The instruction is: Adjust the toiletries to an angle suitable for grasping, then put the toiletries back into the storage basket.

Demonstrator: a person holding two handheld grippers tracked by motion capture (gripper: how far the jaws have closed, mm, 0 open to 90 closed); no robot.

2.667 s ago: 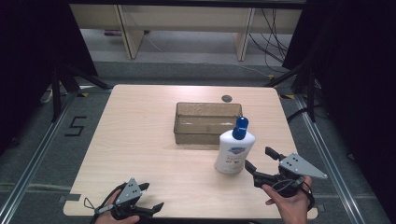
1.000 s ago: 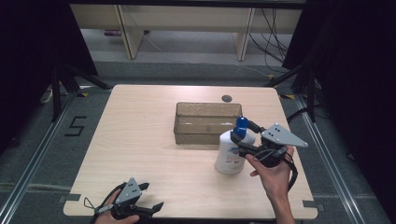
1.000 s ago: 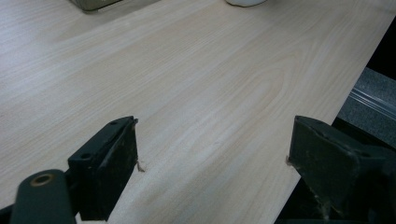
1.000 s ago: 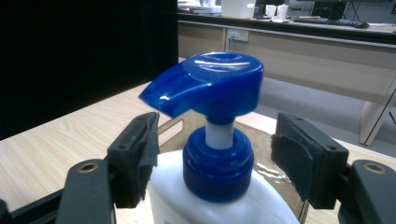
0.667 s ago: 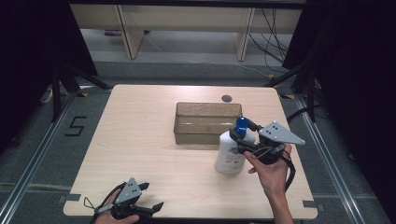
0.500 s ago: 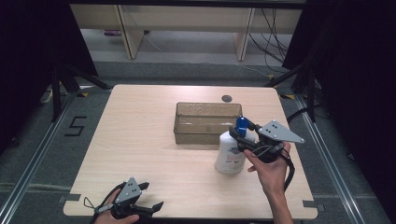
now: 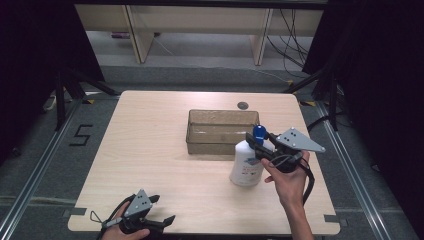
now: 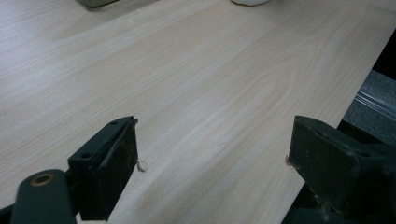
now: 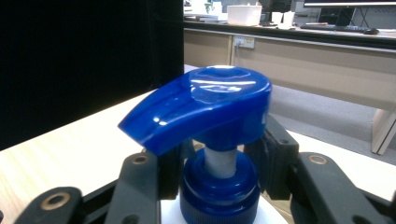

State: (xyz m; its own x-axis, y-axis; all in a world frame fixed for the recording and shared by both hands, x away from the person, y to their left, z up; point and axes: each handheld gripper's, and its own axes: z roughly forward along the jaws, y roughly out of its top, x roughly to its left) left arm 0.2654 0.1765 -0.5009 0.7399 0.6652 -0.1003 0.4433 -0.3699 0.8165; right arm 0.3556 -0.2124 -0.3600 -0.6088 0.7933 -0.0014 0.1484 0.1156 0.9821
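The left gripper point(image 7: 150, 220) rests open at the table's point(image 7: 150, 150) near edge, while the right gripper point(image 7: 256, 145) clamps the pump bottle's point(image 7: 246, 165) neck beside the tray point(image 7: 220, 142); lift straight, I judge, keeping it upright.

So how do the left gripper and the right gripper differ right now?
The left gripper is wide open above bare table; the right gripper has its jaws around the neck of the pump bottle. The left sits at the near table edge, the right beside the clear bin. Both are hand-held.
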